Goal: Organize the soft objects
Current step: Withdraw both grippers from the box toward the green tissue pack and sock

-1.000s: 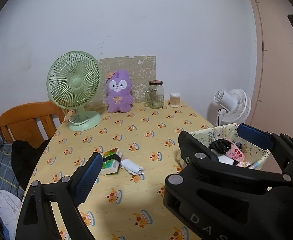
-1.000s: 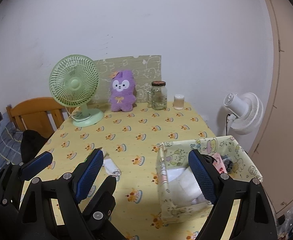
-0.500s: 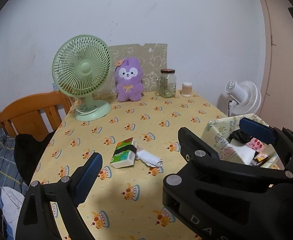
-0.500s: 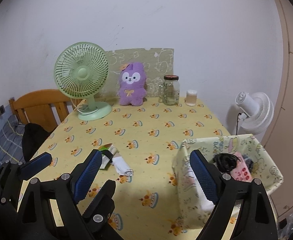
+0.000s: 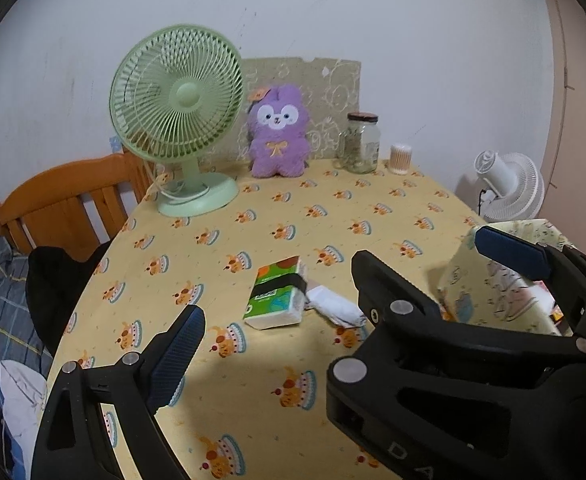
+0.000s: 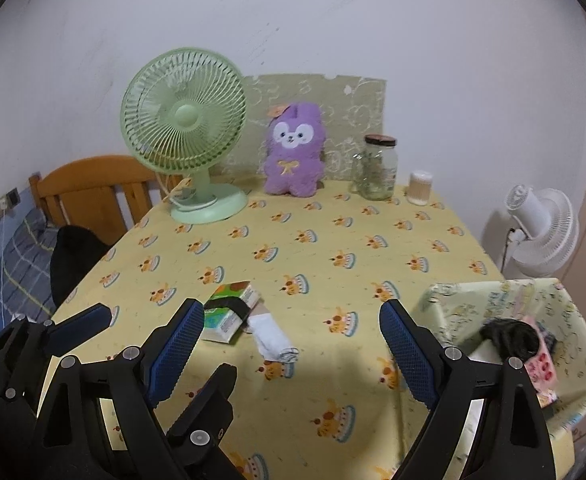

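Both wrist cameras looked forward and downward across the yellow tablecloth point(image 5: 293, 208) toward the wall at twelve o'clock. They shared the green fan point(image 6: 185, 128), purple plush point(image 5: 279, 132) and tissue pack point(image 6: 231, 312). The left view sat nearer; the fabric bin point(image 6: 505, 300) lay at four o'clock.

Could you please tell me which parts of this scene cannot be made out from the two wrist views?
- Fabric bin: in the left wrist view the right gripper covers its inside; in the right wrist view a finger hides part of its contents.
- White rolled cloth: its right end sits behind that gripper in the left wrist view.
- Tissue pack: print too small to read.
- Glass jar: contents unclear.
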Demonstrator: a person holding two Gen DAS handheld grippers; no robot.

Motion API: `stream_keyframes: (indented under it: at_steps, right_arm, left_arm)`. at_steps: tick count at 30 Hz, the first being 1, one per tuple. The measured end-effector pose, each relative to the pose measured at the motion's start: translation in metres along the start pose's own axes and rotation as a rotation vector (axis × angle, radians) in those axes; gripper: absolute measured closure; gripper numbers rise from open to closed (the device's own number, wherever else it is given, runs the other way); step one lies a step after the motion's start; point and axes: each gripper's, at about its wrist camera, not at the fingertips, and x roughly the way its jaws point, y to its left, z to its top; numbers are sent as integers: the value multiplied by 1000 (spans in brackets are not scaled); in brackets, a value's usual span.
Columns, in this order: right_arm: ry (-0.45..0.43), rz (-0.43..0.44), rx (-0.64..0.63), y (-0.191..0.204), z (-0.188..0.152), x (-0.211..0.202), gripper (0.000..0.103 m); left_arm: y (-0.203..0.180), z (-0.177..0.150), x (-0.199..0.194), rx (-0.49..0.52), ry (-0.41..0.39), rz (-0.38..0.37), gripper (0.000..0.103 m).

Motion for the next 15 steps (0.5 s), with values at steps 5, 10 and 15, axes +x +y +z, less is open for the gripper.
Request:
stream_keyframes:
  at_steps: [5,10,15]
  right_arm:
    - [34,12,-2,5,0,21,12]
    - [58,26,8,6,0,36,12]
    - [90,43,34,3,0,52,15]
  left_arm:
    - [8,0,18,6,33,9,8]
    - [16,1,33,2,62,12,8]
    - [23,4,51,-3,94,40,13]
